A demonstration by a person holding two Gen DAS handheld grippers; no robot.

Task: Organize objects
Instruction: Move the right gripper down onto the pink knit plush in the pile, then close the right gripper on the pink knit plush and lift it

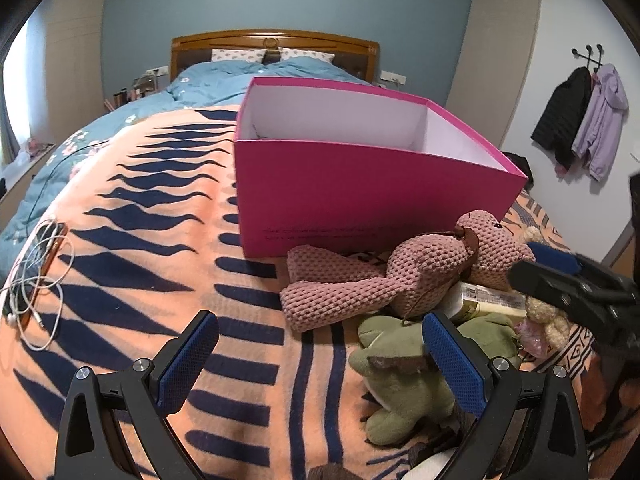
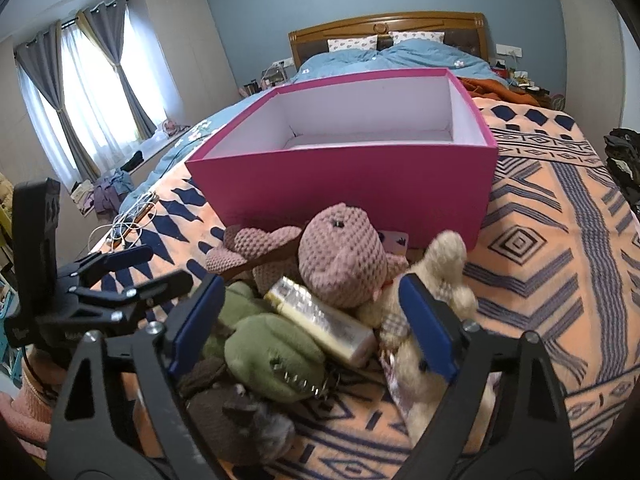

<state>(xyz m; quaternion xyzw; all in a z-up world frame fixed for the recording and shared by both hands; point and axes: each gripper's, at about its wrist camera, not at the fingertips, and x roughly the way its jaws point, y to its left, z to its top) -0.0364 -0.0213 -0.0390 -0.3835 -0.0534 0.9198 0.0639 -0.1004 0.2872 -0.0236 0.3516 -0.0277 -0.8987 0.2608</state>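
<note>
Between the spread fingers of the right claw (image 2: pixel 314 322), low in its frame, lies the toy pile: green plush (image 2: pixel 272 350), foil packet (image 2: pixel 320 320) slanting toward lower right. Pink box (image 2: pixel 340 184) sits beyond. Left claw (image 1: pixel 320 354), spread and empty, hangs further left.

One open pink box (image 2: pixel 340 184) stands on the bed. Against its near wall lie four soft toys in a heap — one pink bear (image 2: pixel 340 260), one green plush (image 2: pixel 272 352), one cream plush (image 2: pixel 436 280), one brown plush (image 2: pixel 228 408) — and one pale rectangular packet (image 2: pixel 320 320) among them.
</note>
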